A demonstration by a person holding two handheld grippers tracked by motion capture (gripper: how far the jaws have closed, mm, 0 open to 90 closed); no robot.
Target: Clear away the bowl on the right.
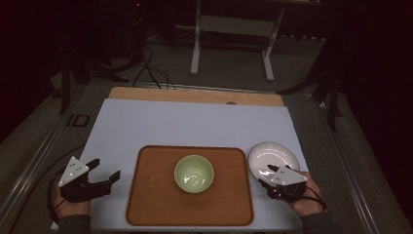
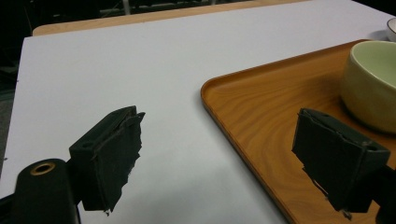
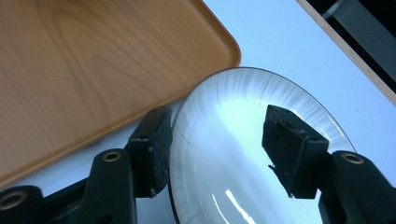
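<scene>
2 tongs were recorded at the desk (image 1: 195, 122). Right tongs (image 1: 271, 171): jaws spread, straddling the near rim of a white ribbed plate (image 1: 273, 159), 1 jaw over its inside, the other outside by the tray edge; no pinch seen. Plate lay on the white desk surface, just right of the wooden tray (image 1: 151, 195). Left tongs (image 1: 103, 169): jaws spread, holding nothing, left of the tray. 1 pale green bowl (image 1: 194, 173) sat mid-tray.

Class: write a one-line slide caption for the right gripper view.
Open right gripper straddles the white plate's rim beside the wooden tray.
</scene>
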